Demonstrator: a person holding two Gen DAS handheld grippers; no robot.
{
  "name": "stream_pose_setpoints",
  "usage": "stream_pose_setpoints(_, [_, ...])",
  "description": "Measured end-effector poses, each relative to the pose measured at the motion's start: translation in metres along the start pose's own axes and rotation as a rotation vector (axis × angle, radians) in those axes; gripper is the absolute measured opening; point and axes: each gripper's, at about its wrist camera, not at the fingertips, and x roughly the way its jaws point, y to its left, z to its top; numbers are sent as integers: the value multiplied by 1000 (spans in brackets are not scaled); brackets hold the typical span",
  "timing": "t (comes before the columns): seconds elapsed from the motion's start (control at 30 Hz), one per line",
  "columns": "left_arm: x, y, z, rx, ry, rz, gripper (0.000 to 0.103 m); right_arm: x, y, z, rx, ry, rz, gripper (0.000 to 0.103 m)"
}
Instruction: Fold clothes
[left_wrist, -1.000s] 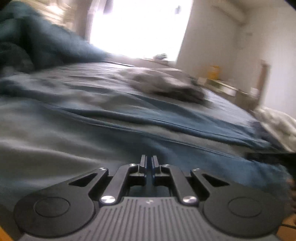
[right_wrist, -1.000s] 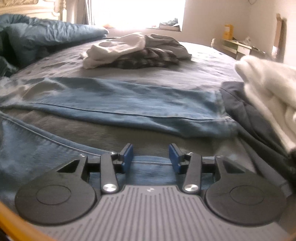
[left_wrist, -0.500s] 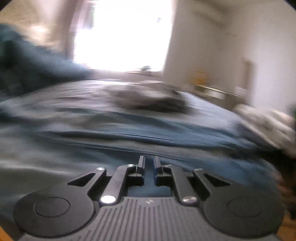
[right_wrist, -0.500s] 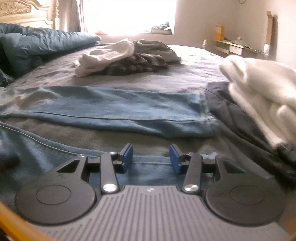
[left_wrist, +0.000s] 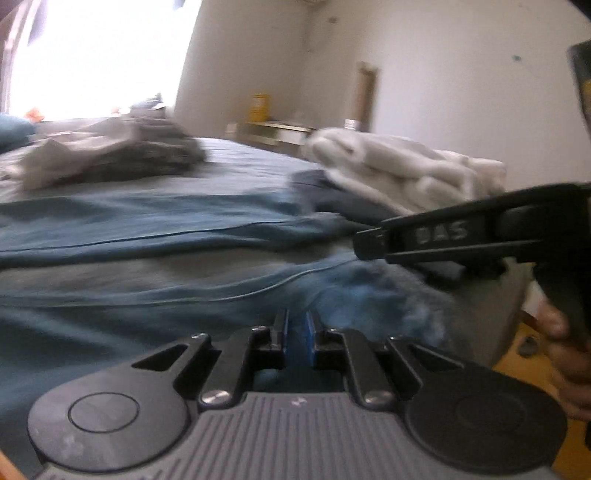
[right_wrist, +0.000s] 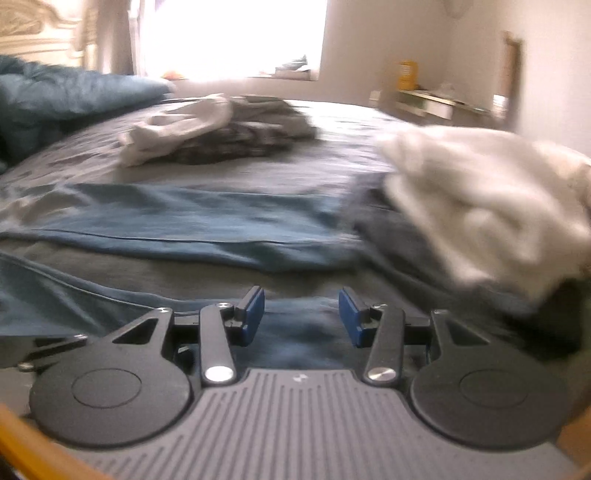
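left wrist view: left tongs (left_wrist: 298, 332) pinch the jeans (left_wrist: 147, 236) hem; right tongs (right_wrist: 301, 315) spread over denim.

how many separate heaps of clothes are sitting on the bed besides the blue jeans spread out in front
2: a grey and white heap mid-bed toward the window, and a white pile over dark fabric at the right. More may lie out of view.
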Motion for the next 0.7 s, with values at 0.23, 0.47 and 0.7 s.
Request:
stream_pose_setpoints(0.23, [30, -30, 8, 3, -5, -159, 9, -18, -29, -4, 25, -15, -94, 44])
stream_pose_setpoints(0.47, [-65, 5, -4, -136, -107, -201, 15, -20, -14, 9, 11, -65, -60, 45])
stream_pose_setpoints(0.7, [-216, 72, -10, -83, -213, 498, 14, 9, 53, -3, -42, 4, 228, 45])
